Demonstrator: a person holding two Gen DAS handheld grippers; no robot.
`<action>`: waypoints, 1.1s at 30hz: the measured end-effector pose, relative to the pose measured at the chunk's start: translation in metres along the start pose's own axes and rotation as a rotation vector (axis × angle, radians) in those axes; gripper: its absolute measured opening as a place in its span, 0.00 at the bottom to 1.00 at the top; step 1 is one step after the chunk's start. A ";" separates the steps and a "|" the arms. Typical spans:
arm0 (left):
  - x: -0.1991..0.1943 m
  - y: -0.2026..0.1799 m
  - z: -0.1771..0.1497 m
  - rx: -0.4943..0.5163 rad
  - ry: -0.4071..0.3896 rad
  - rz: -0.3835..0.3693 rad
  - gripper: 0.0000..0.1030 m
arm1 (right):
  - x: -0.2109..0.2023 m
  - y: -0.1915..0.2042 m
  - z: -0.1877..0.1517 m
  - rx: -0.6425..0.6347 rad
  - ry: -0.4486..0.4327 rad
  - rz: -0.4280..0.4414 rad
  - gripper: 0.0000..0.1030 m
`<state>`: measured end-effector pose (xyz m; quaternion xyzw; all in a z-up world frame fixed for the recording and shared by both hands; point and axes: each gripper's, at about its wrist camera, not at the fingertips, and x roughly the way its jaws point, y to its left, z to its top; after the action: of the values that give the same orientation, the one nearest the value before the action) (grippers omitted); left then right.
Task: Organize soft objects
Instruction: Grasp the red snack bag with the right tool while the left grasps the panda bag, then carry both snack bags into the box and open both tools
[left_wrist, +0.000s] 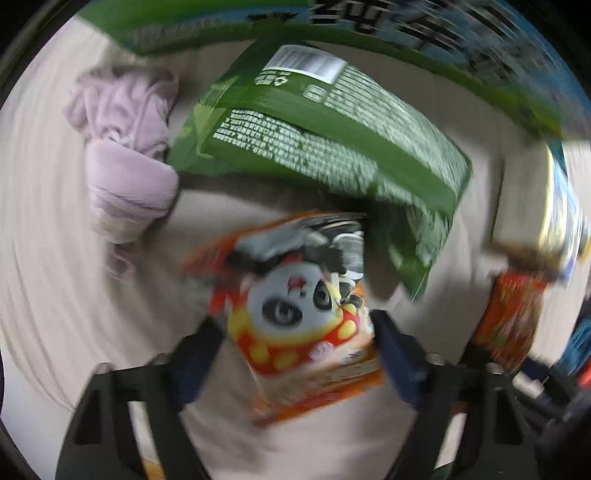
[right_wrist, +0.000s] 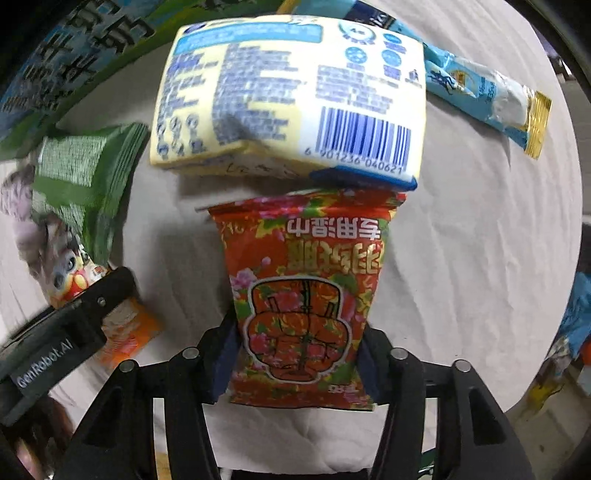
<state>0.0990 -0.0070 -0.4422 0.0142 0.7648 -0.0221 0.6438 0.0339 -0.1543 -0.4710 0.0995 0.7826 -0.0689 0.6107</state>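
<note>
my left claw (left_wrist: 299, 332) is closed on the panda packet (left_wrist: 303, 314). my right claw (right_wrist: 297, 343) pinches the red packet (right_wrist: 306, 288), both held level over the tablecloth (right_wrist: 461, 258).

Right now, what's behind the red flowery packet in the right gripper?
Directly beyond the red flowery packet, held by the right gripper, lies a pale yellow tissue pack, barcode up, on the white cloth. The packet's top edge reaches the pack; whatever lies under either is covered.
</note>
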 end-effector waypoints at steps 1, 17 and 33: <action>-0.003 0.002 -0.006 0.036 -0.009 0.009 0.57 | 0.000 0.005 -0.006 -0.020 0.007 -0.003 0.52; -0.009 0.020 -0.032 0.005 -0.063 0.008 0.50 | 0.015 0.010 -0.038 -0.065 0.024 -0.035 0.49; -0.125 0.000 -0.120 0.025 -0.292 -0.047 0.49 | -0.050 -0.004 -0.074 -0.199 -0.105 0.104 0.47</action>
<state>0.0024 0.0000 -0.2982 0.0010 0.6628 -0.0486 0.7472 -0.0253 -0.1450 -0.4043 0.0753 0.7463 0.0358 0.6604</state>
